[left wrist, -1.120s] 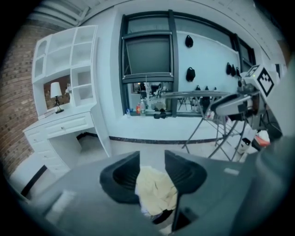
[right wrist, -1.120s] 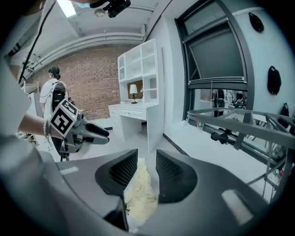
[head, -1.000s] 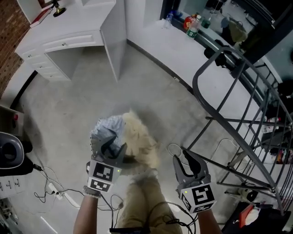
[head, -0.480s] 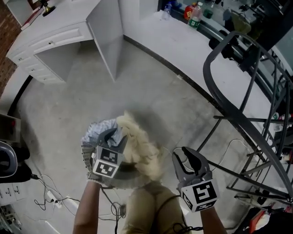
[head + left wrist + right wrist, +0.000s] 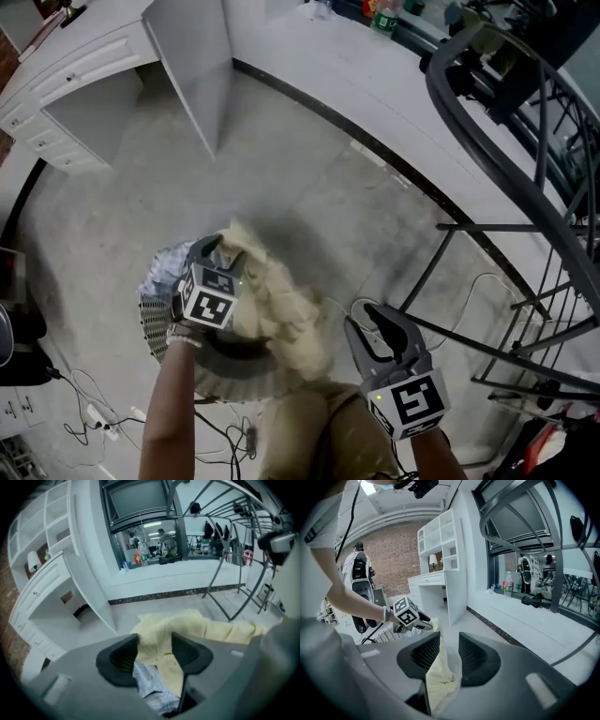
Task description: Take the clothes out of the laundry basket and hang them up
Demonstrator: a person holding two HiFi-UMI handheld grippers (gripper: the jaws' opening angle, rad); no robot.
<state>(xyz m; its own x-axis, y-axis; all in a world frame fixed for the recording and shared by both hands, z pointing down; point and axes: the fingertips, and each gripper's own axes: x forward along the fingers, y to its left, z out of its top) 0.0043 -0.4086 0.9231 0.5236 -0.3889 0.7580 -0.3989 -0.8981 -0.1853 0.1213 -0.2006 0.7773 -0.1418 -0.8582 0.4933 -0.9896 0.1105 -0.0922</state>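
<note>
Two marker cubes carry the only print that can be made out: a black-and-white square pattern on the left one [image 5: 208, 300] and on the right one [image 5: 409, 401]. A bottle [image 5: 385, 15] on the ledge by the window has a red label, too small to read.

The round white basket [image 5: 155, 323] stands on the floor [image 5: 309, 187]. It holds a blue-and-white checked cloth [image 5: 147, 684]. A yellow cloth [image 5: 281, 309] lies over that and spills over the rim toward the right tool [image 5: 373, 323].

The left tool [image 5: 216, 253] is above the basket with its jaws spread wide; they have just been opening. Both cloths show in the gap, and neither pad presses on them.

The right tool's jaws are partly closed, with a clear gap at the tips. The yellow cloth lies low between them, but I cannot tell whether it is nipped there.

A grey rack [image 5: 525, 131] stands just beside the right tool.
</note>
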